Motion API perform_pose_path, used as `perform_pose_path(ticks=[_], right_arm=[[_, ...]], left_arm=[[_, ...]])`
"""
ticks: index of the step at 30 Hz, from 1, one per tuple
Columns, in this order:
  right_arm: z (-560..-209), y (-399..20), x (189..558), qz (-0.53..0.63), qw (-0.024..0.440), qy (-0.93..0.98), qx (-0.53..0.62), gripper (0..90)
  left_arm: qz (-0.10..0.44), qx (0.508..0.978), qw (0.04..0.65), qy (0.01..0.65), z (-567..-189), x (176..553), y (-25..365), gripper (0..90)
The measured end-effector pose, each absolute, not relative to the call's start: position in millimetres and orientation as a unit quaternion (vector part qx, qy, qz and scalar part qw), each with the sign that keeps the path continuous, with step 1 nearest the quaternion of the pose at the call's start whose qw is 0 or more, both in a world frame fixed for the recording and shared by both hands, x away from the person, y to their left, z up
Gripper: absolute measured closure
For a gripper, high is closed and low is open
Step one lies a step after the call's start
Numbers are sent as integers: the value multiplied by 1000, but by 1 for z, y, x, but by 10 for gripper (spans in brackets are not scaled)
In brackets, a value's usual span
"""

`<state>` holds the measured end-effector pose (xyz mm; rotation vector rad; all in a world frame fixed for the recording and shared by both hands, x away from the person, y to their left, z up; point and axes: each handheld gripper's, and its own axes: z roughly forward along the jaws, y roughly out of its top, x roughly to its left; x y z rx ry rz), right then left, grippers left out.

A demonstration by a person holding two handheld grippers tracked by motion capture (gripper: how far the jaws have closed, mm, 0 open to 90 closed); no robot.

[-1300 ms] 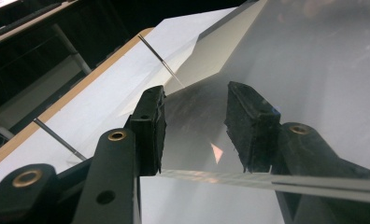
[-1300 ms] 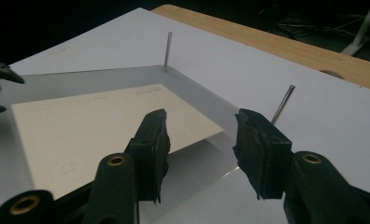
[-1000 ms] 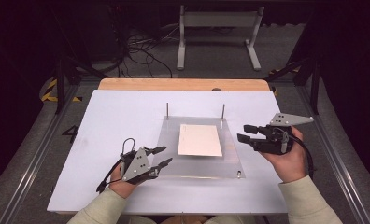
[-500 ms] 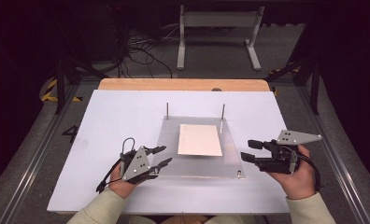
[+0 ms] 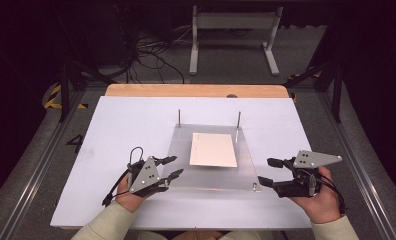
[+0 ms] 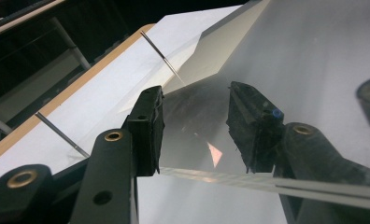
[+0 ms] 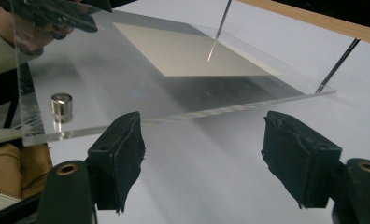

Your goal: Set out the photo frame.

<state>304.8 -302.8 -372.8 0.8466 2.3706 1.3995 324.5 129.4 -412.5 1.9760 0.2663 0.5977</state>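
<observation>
Two claws flank a clear plate (image 5: pixel 211 172) lying mid-counter (image 5: pixel 126 120): the left claw (image 5: pixel 172 167) gapes at its left edge, gripping nothing; the right claw (image 5: pixel 268 171), jaws just opening, stands empty beside its right edge.

A wide white board (image 5: pixel 126 130) covers the table, and a strip of bare wood (image 5: pixel 196 90) shows along its far edge. Beyond the table, on the grey floor, stands a white metal frame (image 5: pixel 233 35) with two feet, and a tangle of dark cables (image 5: pixel 151 55) lies to its left. Yellow-and-black tape (image 5: pixel 52 97) marks the floor at far left.
</observation>
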Motion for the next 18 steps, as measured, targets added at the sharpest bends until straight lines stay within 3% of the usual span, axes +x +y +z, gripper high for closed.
perform_pose_path(ticks=[10,18], right_arm=[[-384,-295,302,469,130,830,272,227],[-387,-274,300,507,143,830,186,159]], left_arm=[[244,817,510,112,-412,324,129,548],[242,817,512,108,-412,323,128,547]])
